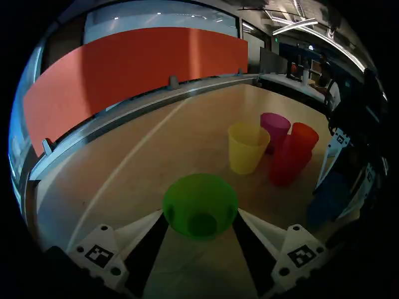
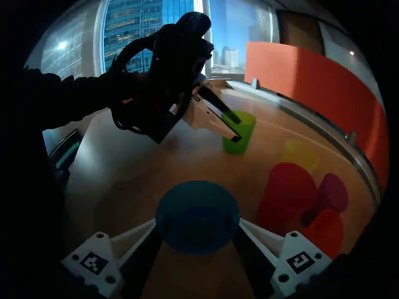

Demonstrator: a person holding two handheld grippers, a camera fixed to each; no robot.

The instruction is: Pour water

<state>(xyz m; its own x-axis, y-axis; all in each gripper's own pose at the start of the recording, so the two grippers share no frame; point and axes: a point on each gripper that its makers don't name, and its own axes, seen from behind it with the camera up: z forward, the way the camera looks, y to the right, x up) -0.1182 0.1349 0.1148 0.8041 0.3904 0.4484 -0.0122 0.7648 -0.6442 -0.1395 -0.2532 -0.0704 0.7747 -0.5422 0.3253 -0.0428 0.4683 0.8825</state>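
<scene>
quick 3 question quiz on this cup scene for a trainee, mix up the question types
1. True or false: the left claw is shut on a yellow cup.
2. What does the right claw grip? A black cup, B blue cup, C white cup.
3. How many unheld cups stand on the table?

Key: 1 false, it grips the green cup. 2 B. 3 four.

An orange panel (image 1: 134, 70) runs along the wooden table (image 1: 164, 139), windows (image 2: 129, 25) behind.
</scene>
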